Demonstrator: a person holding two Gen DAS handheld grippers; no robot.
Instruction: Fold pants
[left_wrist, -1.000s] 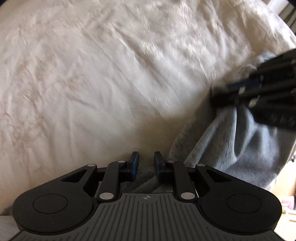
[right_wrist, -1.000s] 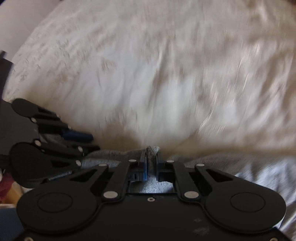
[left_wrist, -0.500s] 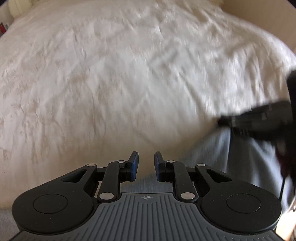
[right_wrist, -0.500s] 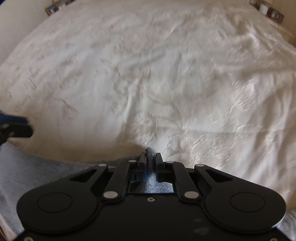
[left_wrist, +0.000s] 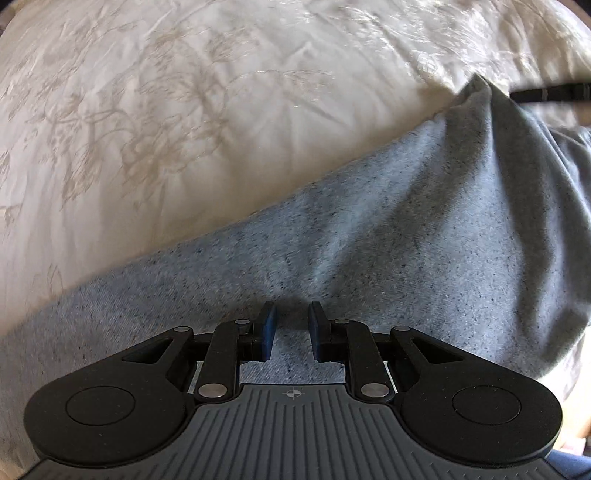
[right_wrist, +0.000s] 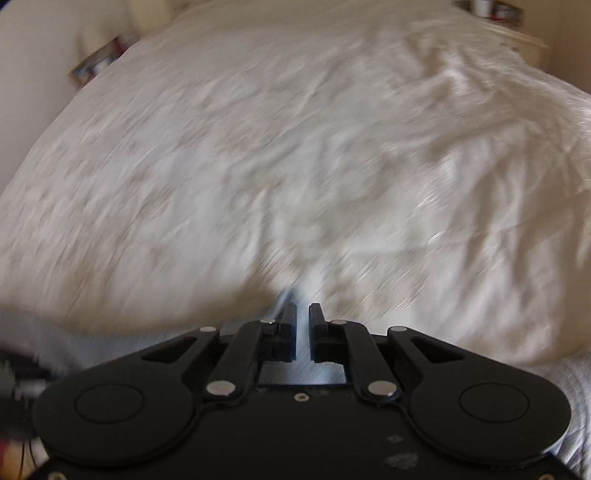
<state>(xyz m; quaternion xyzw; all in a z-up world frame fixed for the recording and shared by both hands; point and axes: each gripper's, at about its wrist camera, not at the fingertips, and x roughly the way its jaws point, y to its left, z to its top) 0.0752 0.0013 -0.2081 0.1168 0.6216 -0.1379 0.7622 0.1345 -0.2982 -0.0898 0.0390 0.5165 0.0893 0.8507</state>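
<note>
Evidently both my left gripper (left_wrist: 291, 325) and right gripper (right_wrist: 303, 325) pinch the grey pants (left_wrist: 406, 240), the right's corner peaking toward one o'clock, stretching them flat over the bedspread (left_wrist: 184, 110).

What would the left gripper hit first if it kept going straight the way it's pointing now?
Most likely the grey pants: the fabric fills the view directly ahead of the left gripper, between and beyond its jaws. The white bedspread lies farther off. How close the fabric sits is unclear.

no readable text, labels or numbers anywhere
</note>
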